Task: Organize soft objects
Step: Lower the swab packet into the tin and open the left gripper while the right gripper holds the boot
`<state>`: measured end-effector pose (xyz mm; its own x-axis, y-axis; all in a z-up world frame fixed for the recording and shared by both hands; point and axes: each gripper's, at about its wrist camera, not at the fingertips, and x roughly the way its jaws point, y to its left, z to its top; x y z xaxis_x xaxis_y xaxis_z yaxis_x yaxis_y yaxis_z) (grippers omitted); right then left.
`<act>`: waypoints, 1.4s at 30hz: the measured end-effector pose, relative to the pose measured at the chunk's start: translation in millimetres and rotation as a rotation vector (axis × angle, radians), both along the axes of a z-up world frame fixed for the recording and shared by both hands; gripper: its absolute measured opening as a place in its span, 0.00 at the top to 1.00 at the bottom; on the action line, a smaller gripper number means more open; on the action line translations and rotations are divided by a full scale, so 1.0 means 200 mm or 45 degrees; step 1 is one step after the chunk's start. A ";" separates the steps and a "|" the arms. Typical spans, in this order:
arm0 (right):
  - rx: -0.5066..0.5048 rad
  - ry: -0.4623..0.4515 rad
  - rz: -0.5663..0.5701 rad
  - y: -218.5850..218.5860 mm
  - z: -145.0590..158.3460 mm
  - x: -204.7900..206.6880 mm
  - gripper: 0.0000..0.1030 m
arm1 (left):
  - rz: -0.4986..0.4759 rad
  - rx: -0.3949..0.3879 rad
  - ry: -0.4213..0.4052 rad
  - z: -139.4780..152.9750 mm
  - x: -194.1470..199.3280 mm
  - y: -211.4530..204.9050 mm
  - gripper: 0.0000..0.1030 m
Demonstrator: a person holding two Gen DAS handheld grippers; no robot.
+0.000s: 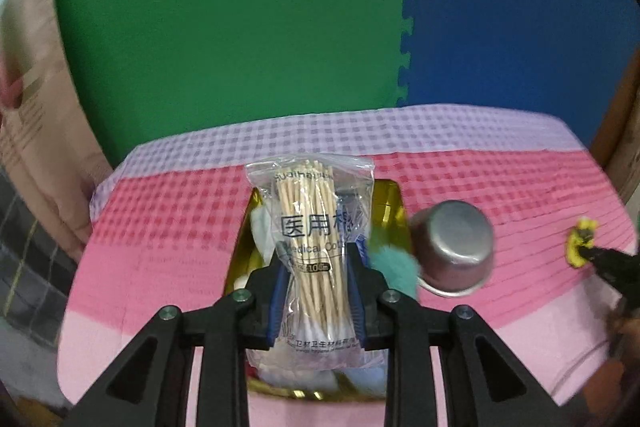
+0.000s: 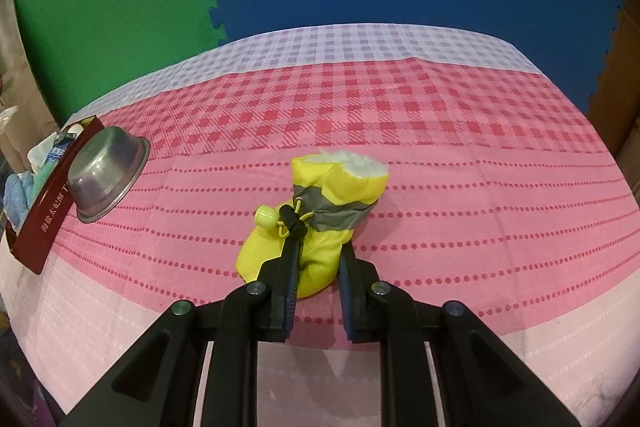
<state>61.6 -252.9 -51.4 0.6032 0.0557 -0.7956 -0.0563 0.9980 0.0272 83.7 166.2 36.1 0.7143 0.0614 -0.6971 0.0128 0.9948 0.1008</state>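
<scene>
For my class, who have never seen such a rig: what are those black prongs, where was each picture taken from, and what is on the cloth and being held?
The prongs are two-finger grippers, one in each of a person's hands, each carrying a wide-angle camera. The left gripper is shut on a bag of cotton swabs above a box holding soft things. The right gripper is shut on a yellow bootie lying on the checked cloth. An upturned steel bowl leans on the box.
</scene>
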 end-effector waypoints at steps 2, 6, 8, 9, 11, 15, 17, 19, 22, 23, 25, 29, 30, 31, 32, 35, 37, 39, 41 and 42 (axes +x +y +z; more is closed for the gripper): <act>-0.001 -0.001 -0.001 0.00 0.00 0.00 0.84 | -0.015 -0.007 0.038 -0.04 0.08 0.01 0.74; -0.001 0.000 -0.001 0.00 0.00 0.00 0.84 | -0.036 -0.009 0.084 -0.12 0.19 0.02 0.74; -0.004 -0.001 -0.001 0.00 0.00 0.00 0.84 | -0.044 -0.034 0.104 -0.16 0.23 0.04 0.74; -0.004 0.000 0.000 0.00 0.00 0.00 0.84 | -0.041 -0.032 0.110 -0.18 0.25 0.05 0.74; -0.003 0.000 0.000 0.00 0.00 0.00 0.84 | -0.026 -0.025 0.122 -0.20 0.28 0.07 0.74; -0.004 0.000 0.000 0.00 0.00 0.00 0.84 | -0.017 -0.057 0.148 -0.24 0.33 0.11 0.72; -0.004 0.001 0.000 0.00 0.00 0.00 0.84 | -0.027 -0.081 0.146 -0.25 0.35 0.12 0.72; -0.004 0.001 -0.001 0.00 -0.01 0.00 0.84 | -0.026 -0.070 0.141 -0.27 0.35 0.12 0.72; -0.004 0.001 0.000 0.00 0.00 0.00 0.83 | -0.024 -0.068 0.149 -0.29 0.36 0.11 0.66; -0.004 0.001 0.000 0.00 0.00 0.00 0.83 | -0.018 -0.063 0.154 -0.30 0.36 0.10 0.66; -0.004 0.001 -0.001 0.00 0.00 0.00 0.83 | 0.016 -0.049 0.157 -0.29 0.35 0.10 0.65; -0.003 0.002 -0.001 0.00 -0.01 0.00 0.83 | 0.082 -0.111 0.106 -0.18 0.26 0.13 0.64; -0.004 0.002 -0.001 0.00 -0.01 0.00 0.83 | 0.097 -0.127 0.082 -0.15 0.23 0.14 0.60; -0.004 0.002 -0.001 0.00 0.00 0.00 0.83 | 0.117 -0.150 0.036 -0.10 0.16 0.14 0.53; -0.005 0.001 -0.001 0.00 0.00 0.00 0.83 | 0.132 -0.161 0.009 -0.07 0.11 0.15 0.49; -0.004 0.002 -0.001 0.00 -0.01 0.00 0.83 | 0.173 -0.216 -0.057 -0.01 -0.08 0.16 0.42; -0.005 0.002 0.000 0.00 -0.01 0.00 0.83 | 0.181 -0.254 -0.068 -0.02 -0.24 0.16 0.42; -0.004 0.002 0.000 0.00 -0.01 0.00 0.83 | 0.201 -0.259 -0.048 -0.06 -0.37 0.14 0.42; -0.006 0.002 0.000 0.00 -0.01 0.00 0.83 | 0.218 -0.243 -0.026 -0.10 -0.49 0.12 0.42; -0.005 0.003 0.000 0.00 0.00 0.00 0.83 | 0.230 -0.224 -0.014 -0.12 -0.56 0.10 0.42</act>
<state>62.0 -252.7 -52.2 0.6016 0.0523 -0.7971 -0.0559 0.9982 0.0233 -29.3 185.6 12.0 0.7105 0.0668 -0.7005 -0.1666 0.9831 -0.0752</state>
